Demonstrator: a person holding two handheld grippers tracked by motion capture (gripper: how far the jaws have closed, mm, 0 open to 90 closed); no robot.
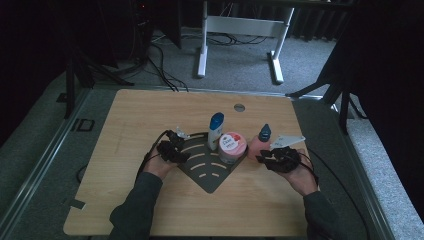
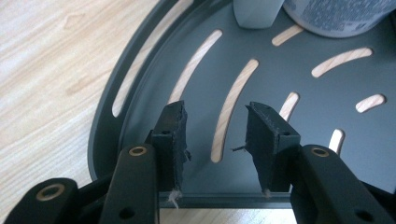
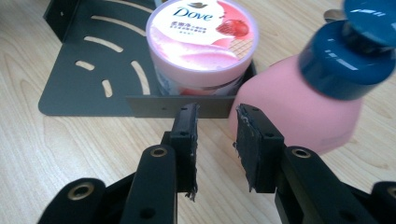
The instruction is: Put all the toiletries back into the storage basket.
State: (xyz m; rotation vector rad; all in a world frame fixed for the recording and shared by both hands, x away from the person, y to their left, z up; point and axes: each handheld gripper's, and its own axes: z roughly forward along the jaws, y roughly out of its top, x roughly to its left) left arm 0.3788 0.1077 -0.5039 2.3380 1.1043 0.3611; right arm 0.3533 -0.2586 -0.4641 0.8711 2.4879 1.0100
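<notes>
A dark slotted corner tray [image 1: 207, 175] lies at the table's middle. At its back stand a white bottle with a blue cap [image 1: 216, 131] and a pink Dove tub [image 1: 231, 146]. A pink bottle with a dark blue cap [image 1: 260, 142] stands on the wood just right of the tray. My left gripper [image 1: 172, 147] sits at the tray's left edge; its jaws [image 2: 217, 126] are open over the tray floor [image 2: 299, 70] with nothing between them. My right gripper [image 1: 270, 157] is open [image 3: 217, 116] beside the pink bottle [image 3: 299, 107], facing the tub [image 3: 201, 42] and the tray wall [image 3: 154, 106].
A round grommet [image 1: 239, 107] is set in the tabletop near the far edge. Beyond the table stand white desk legs [image 1: 202, 50] and floor cables. Black stands flank the table. Bare wood lies in front of the tray and along both sides.
</notes>
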